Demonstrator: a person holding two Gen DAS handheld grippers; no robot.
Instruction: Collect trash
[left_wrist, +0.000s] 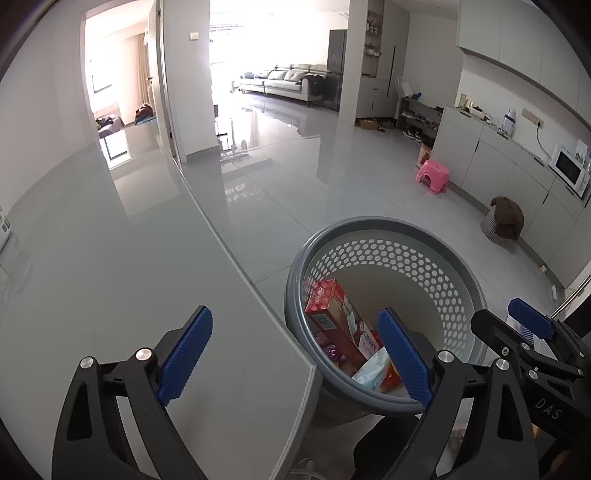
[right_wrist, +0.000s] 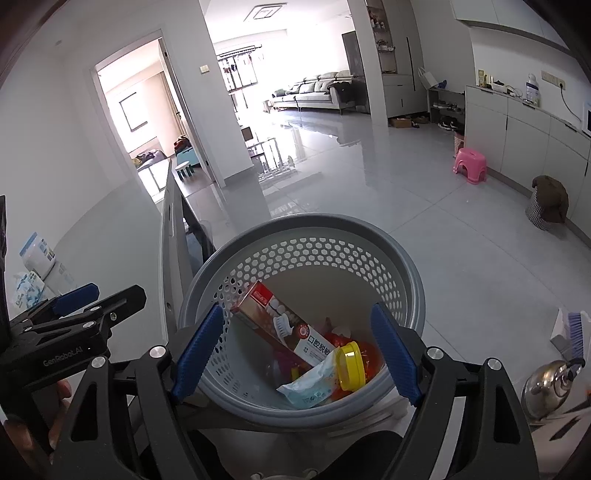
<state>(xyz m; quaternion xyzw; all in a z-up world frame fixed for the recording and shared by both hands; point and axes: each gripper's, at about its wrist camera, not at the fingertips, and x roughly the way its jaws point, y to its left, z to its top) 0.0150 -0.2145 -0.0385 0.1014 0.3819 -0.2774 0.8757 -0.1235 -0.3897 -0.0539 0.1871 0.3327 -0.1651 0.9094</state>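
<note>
Two grippers, both empty with jaws spread wide: left gripper (left_wrist: 295, 354) sits over the table corner and bin rim, right gripper (right_wrist: 297, 354) hangs right above the round grey plastic bin with perforated honeycomb wall (right_wrist: 306, 254). Trash is already inside the bin: long red-and-tan cardboard toothpaste box (right_wrist: 280, 325), pale blue wipes packet (right_wrist: 314, 384), yellow-lidded plastic jar (right_wrist: 351, 365), some red and purple wrappers underneath, too jumbled to tell apart. Grey glossy tabletop (left_wrist: 110, 277) shows no trash near the left jaws; white-and-blue packs (right_wrist: 33, 266) lie at its far left edge in the right view.

Judgement: drop looks done, so lift both tools clear of the rim without hooking the wall, then go for what's left on the table.

Writing: right gripper body reads "DAS", left gripper body "GenRobot.AI"; box has Chinese characters, roughly "口腔脱敏", rest too small
</note>
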